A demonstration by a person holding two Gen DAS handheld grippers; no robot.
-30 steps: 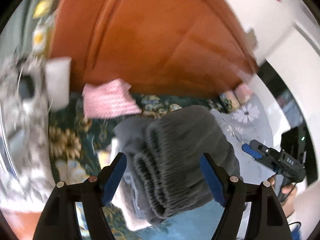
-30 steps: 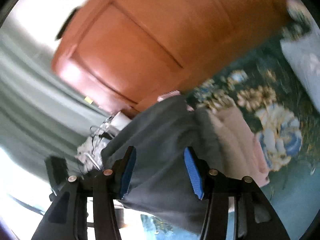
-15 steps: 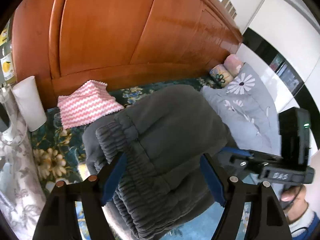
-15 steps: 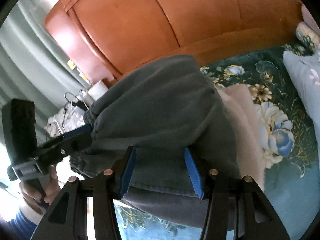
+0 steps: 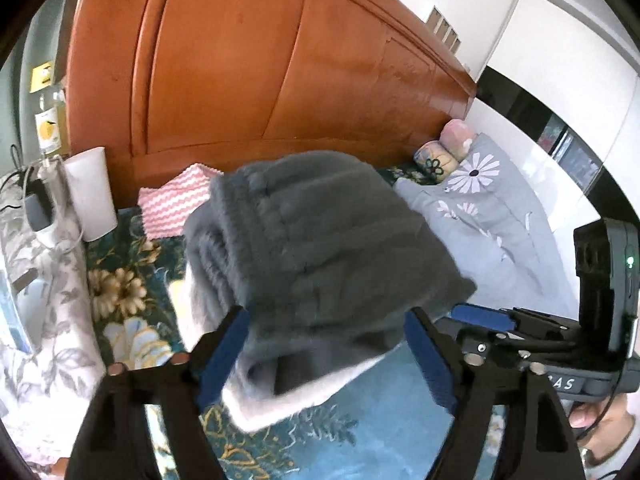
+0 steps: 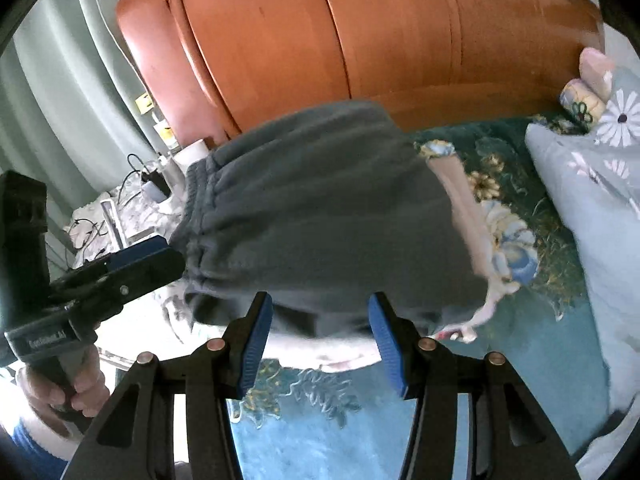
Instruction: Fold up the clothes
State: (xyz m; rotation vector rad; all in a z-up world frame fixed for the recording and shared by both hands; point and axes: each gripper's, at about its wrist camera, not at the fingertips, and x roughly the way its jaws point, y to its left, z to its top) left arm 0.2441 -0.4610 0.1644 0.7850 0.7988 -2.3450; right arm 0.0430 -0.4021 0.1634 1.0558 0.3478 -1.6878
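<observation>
Centre of the left wrist view: folded grey sweatpants [image 5: 320, 256] on a pale pink garment [image 5: 280, 400], both on the floral bedspread [image 5: 120, 292]. Left gripper [image 5: 328, 352] at bottom centre, jaws wide apart, blue pads flanking the near edge of the bundle; whether they touch it, cannot tell. Right gripper [image 5: 484, 318] at right edge, tip close to the pants' right corner, opening not readable from this angle. Only this view shows the pink zigzag cloth [image 5: 176, 204] at centre left and the white cup [image 5: 90, 196] beside it. Wooden headboard [image 5: 260, 72] fills the top.

Right wrist view: right gripper [image 6: 320, 332] at bottom centre, jaws wide apart, holding nothing, pads at the pants' [image 6: 320, 216] near hem. Left gripper [image 6: 136, 258] at left edge, tip by the elastic waistband. Person's hand [image 6: 68, 384] on its handle, lower left. Grey flowered pillow [image 6: 600, 184] at right.
</observation>
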